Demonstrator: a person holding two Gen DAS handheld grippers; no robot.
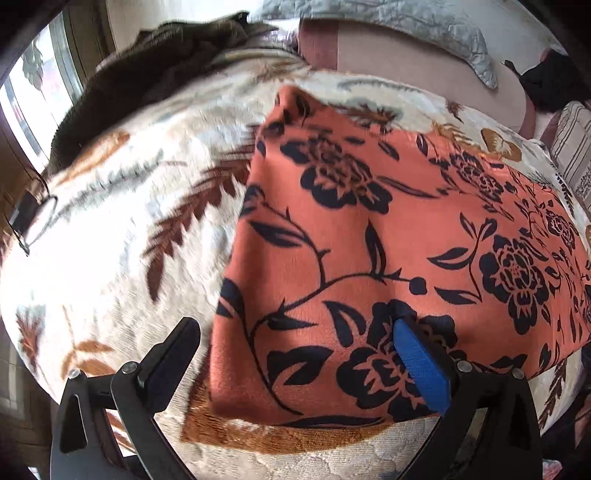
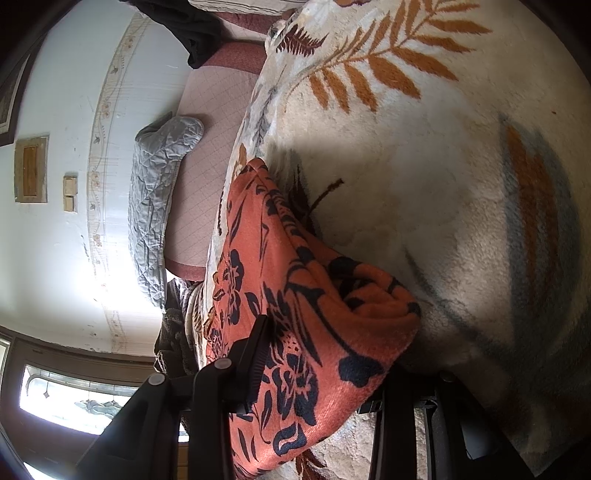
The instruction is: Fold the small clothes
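An orange cloth with dark navy flowers (image 1: pixel 369 229) lies spread flat on a cream leaf-patterned blanket (image 1: pixel 122 221). My left gripper (image 1: pixel 295 326) hangs open over the cloth's near left corner. Its blue-padded finger (image 1: pixel 417 354) rests on the cloth, and the other finger (image 1: pixel 177 350) is over bare blanket beside the cloth's left edge. In the right wrist view a bunched, folded end of the same cloth (image 2: pixel 314 295) fills the jaws of my right gripper (image 2: pixel 325 358). It is shut on that fold, lifted slightly off the blanket (image 2: pixel 443 166). The cloth hides its right finger.
A dark brown knitted garment (image 1: pixel 147 66) lies at the blanket's far left. A grey quilted cover (image 1: pixel 424 29) and a pink sheet (image 1: pixel 406 62) lie beyond, and a black garment (image 1: pixel 554 81) sits at the far right. A window (image 1: pixel 33 96) is at the left.
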